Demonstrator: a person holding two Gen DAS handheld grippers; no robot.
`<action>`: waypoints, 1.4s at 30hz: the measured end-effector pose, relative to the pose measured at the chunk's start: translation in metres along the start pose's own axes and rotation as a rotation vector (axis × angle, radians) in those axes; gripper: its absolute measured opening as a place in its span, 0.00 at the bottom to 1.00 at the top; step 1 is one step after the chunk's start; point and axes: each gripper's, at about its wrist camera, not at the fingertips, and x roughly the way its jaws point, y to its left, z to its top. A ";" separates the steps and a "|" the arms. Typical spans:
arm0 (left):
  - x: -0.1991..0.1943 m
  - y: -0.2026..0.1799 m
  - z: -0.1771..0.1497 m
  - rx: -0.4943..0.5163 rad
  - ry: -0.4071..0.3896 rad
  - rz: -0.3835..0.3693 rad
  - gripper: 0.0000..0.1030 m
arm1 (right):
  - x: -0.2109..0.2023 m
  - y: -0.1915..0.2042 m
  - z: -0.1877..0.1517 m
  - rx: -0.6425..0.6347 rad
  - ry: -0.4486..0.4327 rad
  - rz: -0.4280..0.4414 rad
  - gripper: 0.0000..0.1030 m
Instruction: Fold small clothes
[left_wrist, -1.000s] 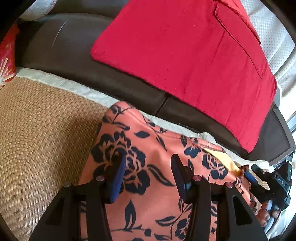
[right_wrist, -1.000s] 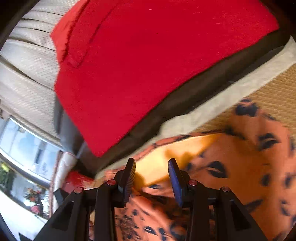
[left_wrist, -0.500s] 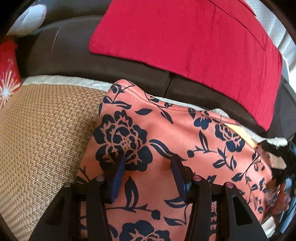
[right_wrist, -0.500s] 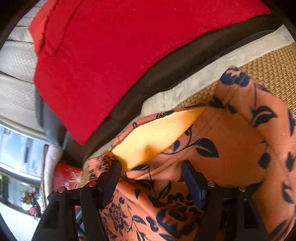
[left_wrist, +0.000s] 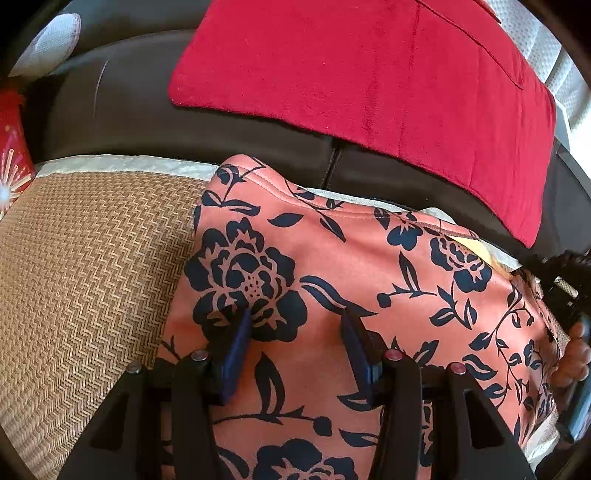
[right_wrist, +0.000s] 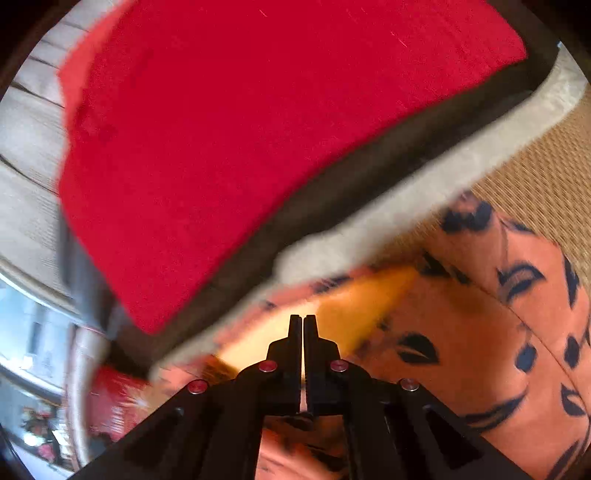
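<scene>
A small orange garment with a dark blue flower print lies on a woven mat. My left gripper is open, its blue-padded fingers just above the cloth near a large printed flower. My right gripper has its jaws closed together over the garment's edge, where the yellow lining shows; the view is blurred and I cannot see cloth between the fingertips. The right gripper's body and a hand show at the far right of the left wrist view.
A dark brown sofa back runs behind the mat, with a red cloth draped over it. A pale mat border edges the seat. A red patterned cushion sits at far left. A window shows at left of the right wrist view.
My right gripper has gone from open around the garment's edge to closed, and its view has swung with blur. The left gripper stays open and has drawn back a little over the cloth.
</scene>
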 end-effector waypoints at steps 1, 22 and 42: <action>-0.002 0.001 0.004 0.001 0.001 0.001 0.50 | -0.001 0.004 0.002 -0.022 0.000 0.004 0.02; 0.015 -0.005 0.026 0.038 0.019 0.022 0.55 | 0.025 0.059 -0.003 -0.606 0.373 -0.006 0.83; 0.024 -0.021 0.020 0.057 0.008 0.058 0.59 | 0.038 0.074 -0.038 -1.142 0.571 -0.126 0.61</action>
